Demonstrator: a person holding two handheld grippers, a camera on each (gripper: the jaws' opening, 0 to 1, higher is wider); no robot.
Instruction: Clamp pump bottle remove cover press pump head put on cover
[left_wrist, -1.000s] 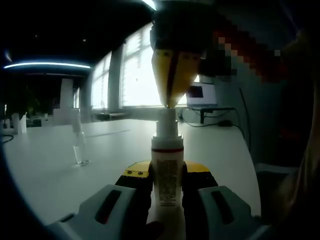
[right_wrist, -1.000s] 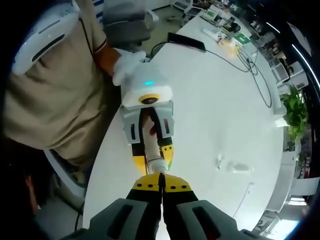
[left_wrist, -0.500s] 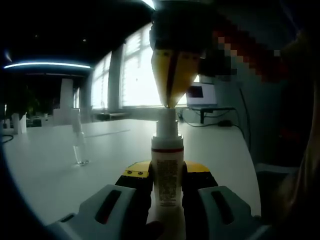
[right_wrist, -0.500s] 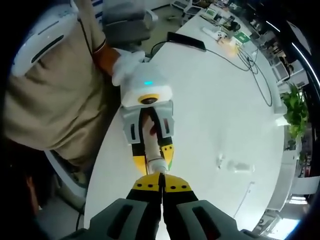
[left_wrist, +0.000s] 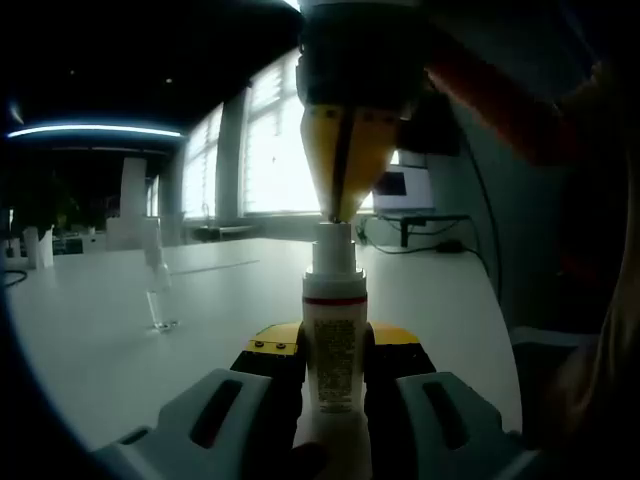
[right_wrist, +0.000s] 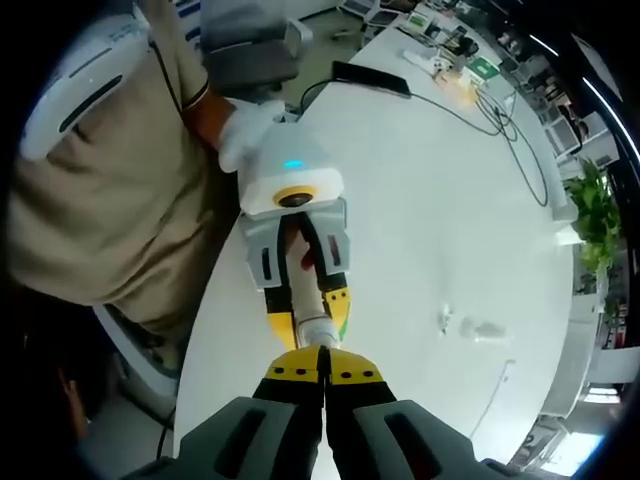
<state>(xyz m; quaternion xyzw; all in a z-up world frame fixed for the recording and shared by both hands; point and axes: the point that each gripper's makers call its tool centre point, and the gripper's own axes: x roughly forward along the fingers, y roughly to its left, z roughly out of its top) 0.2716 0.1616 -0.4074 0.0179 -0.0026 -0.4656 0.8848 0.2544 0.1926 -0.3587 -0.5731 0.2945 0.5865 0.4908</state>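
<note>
A white pump bottle with a red band stands upright, and my left gripper is shut on its body. From above, my right gripper comes down with its yellow jaws shut together, their tips resting on the bare pump head. In the right gripper view, my right gripper points down at the pump head, with the left gripper around the bottle below it. The clear cover stands apart on the table; it is also seen as the clear cover.
The white table has its near edge right under the grippers. A person in beige clothing stands beside it, a white-gloved hand on the left gripper. Cables and a dark flat device lie at the far end, near a plant.
Hardly anything. The right gripper view has shifted a little; the shut jaws stay on the pump head and the bottle stays clamped.
</note>
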